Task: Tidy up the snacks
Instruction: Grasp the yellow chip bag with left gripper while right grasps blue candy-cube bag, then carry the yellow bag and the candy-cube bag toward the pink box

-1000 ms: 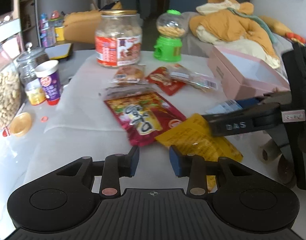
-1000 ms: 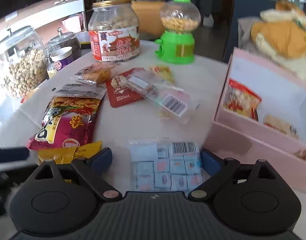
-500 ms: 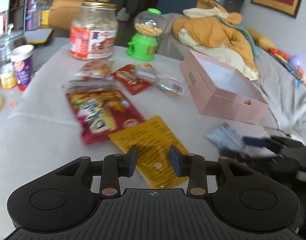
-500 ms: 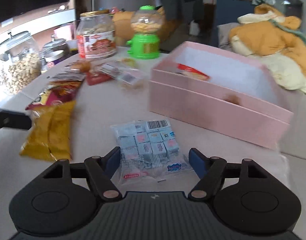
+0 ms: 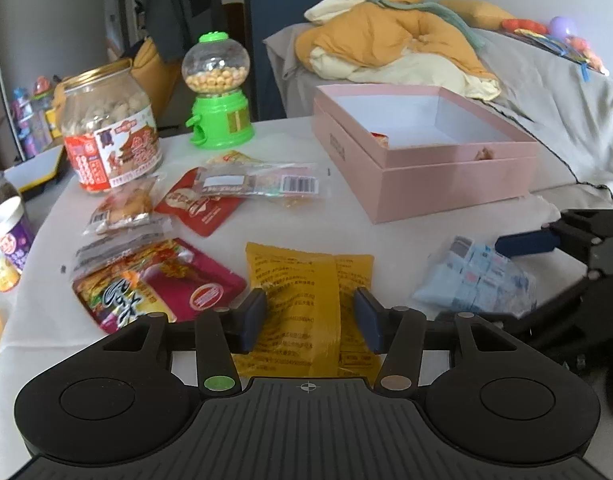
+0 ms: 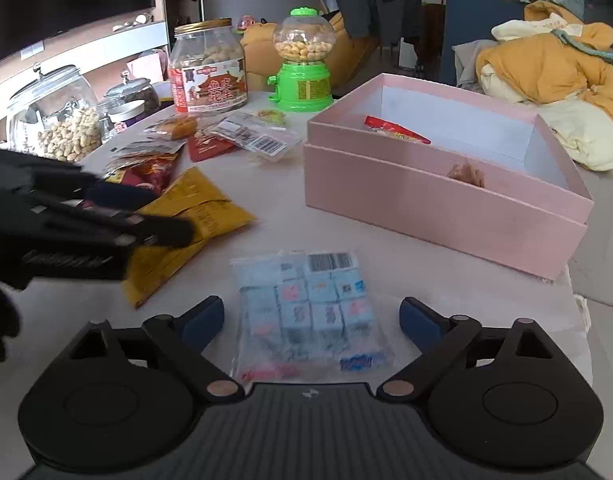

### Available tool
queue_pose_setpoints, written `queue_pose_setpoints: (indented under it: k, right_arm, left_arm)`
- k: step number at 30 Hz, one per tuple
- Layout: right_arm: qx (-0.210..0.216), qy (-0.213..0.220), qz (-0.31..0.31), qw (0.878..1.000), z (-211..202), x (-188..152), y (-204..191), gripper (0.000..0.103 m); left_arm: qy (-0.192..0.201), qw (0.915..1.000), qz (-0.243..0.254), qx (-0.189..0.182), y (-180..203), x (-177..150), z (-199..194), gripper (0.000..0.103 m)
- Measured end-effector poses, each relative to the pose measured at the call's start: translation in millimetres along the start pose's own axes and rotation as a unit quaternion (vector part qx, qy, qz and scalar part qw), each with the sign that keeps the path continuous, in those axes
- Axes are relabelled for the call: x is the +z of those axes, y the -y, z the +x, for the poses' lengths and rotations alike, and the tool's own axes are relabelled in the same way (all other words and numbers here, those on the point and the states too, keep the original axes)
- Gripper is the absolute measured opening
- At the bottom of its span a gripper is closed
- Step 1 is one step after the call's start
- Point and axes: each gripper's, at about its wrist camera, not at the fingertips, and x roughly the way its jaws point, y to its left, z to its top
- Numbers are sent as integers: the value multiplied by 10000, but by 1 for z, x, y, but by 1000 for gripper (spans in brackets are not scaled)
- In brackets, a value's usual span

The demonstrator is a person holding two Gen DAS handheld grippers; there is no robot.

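The left claw (image 5: 310, 320), jaws opening, is being spread astride the flat yellow foil snack packet (image 5: 302, 296); the right claw (image 6: 310, 324), also opening, is straddling the clear bag of pale-blue cubes (image 6: 306, 300) on the white surface (image 6: 286, 216), neither pinched.

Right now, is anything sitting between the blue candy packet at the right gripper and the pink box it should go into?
Nothing visible. Bare table lies between the blue candy packet and the pink box. The right gripper straddles the packet, jaws opening, pads clear of it. The yellow packet lies off to the left.
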Motion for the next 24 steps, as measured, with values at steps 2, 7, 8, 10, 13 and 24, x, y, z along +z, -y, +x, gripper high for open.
queue_pose_setpoints:
  k: [2, 7, 8, 10, 13, 24]
  right_arm:
    - [-3, -36, 8, 10000, 4, 3, 1, 99]
    - [194, -265, -117, 9994, 7, 7, 4, 103]
    - [240, -312, -140, 9991, 7, 8, 5, 103]
    - [276, -391, -197, 9987, 8, 10, 5, 103]
    - [207, -325, -214, 9990, 8, 8, 2, 103]
    - [56, 31, -135, 9999, 0, 4, 1, 78]
  left_arm:
    - [-24, 9999, -78, -65, -3, 2, 2, 56]
    - [27, 9998, 77, -190, -1, 14, 19, 57]
    - [27, 9998, 70, -183, -1, 16, 21, 57]
    - [29, 9999, 3, -165, -4, 20, 26, 57]
    - [73, 9998, -79, -164, -8, 23, 33, 58]
    - [12, 9987, -64, -508, -11, 30, 40, 56]
